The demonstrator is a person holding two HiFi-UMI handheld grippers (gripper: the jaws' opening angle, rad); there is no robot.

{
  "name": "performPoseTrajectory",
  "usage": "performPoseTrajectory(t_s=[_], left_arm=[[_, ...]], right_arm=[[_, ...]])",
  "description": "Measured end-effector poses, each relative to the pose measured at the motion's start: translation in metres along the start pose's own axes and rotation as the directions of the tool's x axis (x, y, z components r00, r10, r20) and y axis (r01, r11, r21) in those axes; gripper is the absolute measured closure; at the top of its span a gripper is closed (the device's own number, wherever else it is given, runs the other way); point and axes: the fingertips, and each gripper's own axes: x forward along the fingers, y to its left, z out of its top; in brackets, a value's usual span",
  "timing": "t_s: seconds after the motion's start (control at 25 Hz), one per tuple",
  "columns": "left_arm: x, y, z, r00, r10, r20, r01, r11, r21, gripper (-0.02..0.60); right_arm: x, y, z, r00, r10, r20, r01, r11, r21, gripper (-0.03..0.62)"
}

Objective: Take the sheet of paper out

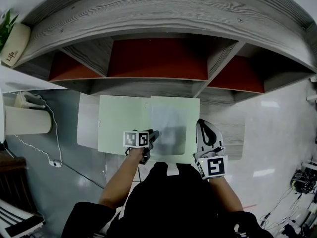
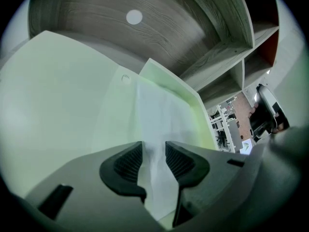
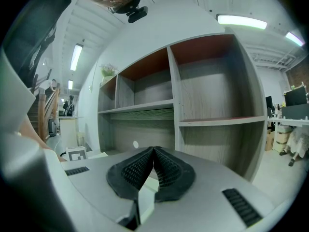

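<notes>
Straddling the sheet of paper (image 2: pixel 159 110), fingers of the left gripper (image 2: pixel 153 146) stand apart, untouching; the right gripper (image 3: pixel 153 150) fingers pinch an edge of the green folder (image 1: pixel 124 123).

Pale-green folder (image 1: pixel 124 125), white paper sheet (image 1: pixel 168 128), grey woodgrain shelf (image 1: pixel 163 14) w/ red backs, b&w marker cubes (image 1: pixel 136 139)
</notes>
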Motion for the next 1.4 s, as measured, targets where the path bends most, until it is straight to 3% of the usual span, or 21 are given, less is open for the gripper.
performPoseTrajectory(t_s=[0.72,1.4], left_arm=[[0.005,0.003,0.001,0.997,0.077,-0.004,-0.077,0.997,0.021,0.571],[-0.024,0.023,0.008,0.993,0.102,0.058,-0.1,0.995,-0.024,0.575]], right_arm=[[-0.006,-0.004,-0.004,1.0,-0.017,-0.005,0.017,1.0,0.017,0.572],[-0.008,0.009,-0.002,1.0,0.001,0.005,-0.001,1.0,0.015,0.572]])
